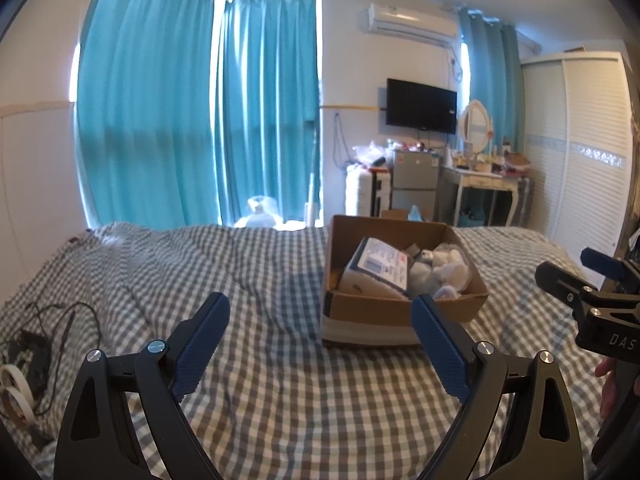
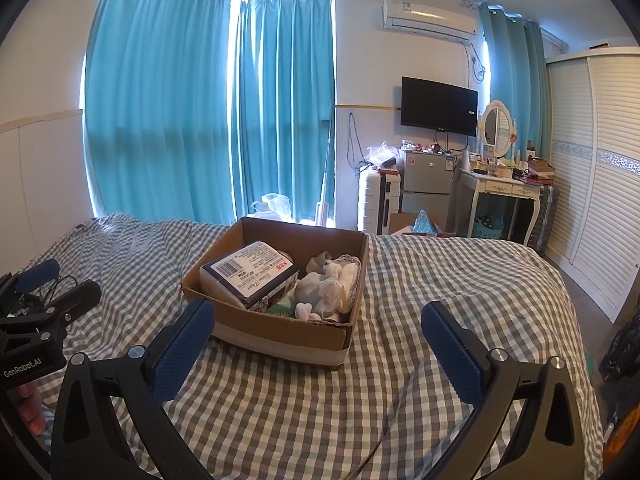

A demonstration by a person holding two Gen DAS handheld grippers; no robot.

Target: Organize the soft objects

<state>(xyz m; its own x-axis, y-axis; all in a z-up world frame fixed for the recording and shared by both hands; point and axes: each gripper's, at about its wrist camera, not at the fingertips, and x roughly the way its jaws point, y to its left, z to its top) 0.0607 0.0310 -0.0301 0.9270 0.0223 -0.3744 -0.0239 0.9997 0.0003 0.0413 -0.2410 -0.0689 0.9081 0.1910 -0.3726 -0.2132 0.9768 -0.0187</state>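
Both grippers empty, soft things in the box

I held my left gripper (image 1: 320, 340) and right gripper (image 2: 318, 346) wide open, holding nothing. The box (image 2: 280, 328) sat on the bed (image 2: 280, 408) at 12 o'clock, keeping the soft toys (image 2: 326, 290) together.

On the body of your left gripper (image 2: 52, 286), at the left edge of the right wrist view, you can read "GenRobot.AI" in white. On your right gripper (image 1: 568, 276), at the right edge of the left wrist view, only the letters "DAS" show. The package (image 2: 250, 278) in the cardboard box (image 2: 280, 330) carries a barcode and print too small to read.
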